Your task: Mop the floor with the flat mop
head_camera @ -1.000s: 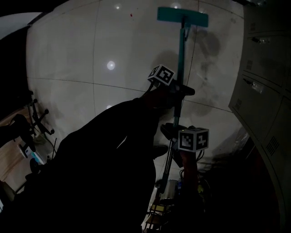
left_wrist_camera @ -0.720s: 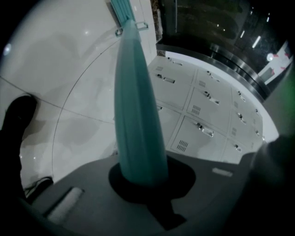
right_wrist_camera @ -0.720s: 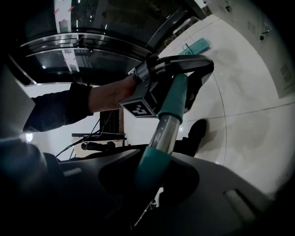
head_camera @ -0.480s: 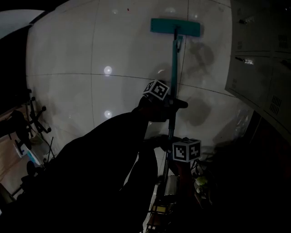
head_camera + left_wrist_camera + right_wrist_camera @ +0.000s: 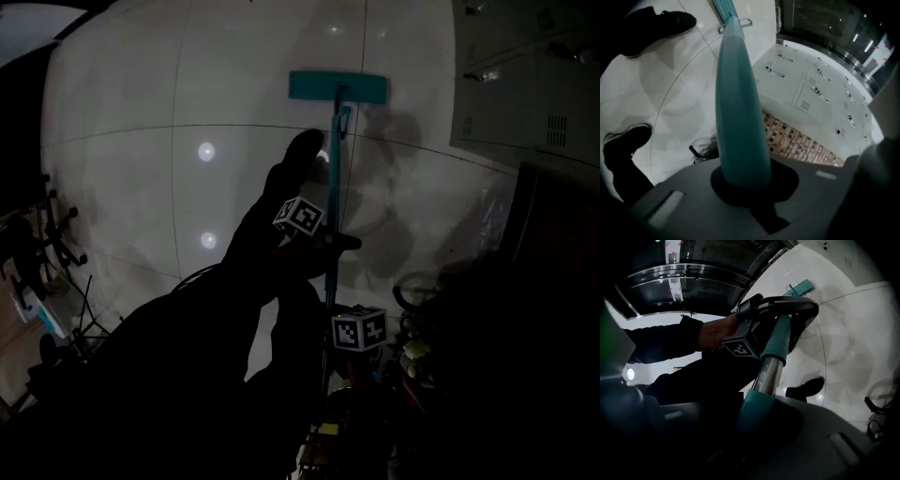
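Teal plastic sleeves most of the flat mop (image 5: 335,150), which reaches from the person's two grippers out over the pale, glossy floor (image 5: 141,122). Its mop head (image 5: 337,86) lies flat on the tiles well ahead, near a bank of grey lockers (image 5: 534,75) on the right.

The left gripper (image 5: 750,183) has the hold nearer the head. Its jaws are closed round the handle (image 5: 740,117), and the teal shaft fills the gap between them with no daylight either side. The right gripper (image 5: 759,418) is clamped nearer the top end of the handle. It sits just where a teal collar gives way to a bare metal tube (image 5: 766,373). Looking along its jaws, I see the left gripper further down the shaft. A dark shoe (image 5: 806,387) stands on the tiles beside the line of the pole.

I'd judge the thing light but long, so the head will swing readily for a small turn at the grips. The shaft looks stiff and should push and pull without bowing much. It is also round and smooth, and the metal stretch looks the slicker part, so it could twist or slide in hard jaws if pressed at an angle. The teal sleeve seems the better place to bite. Two holds set well apart, as they are, give the leverage to steer. The floor looks shiny, possibly wet, so the pad may glide easily and run on past where it is wanted.
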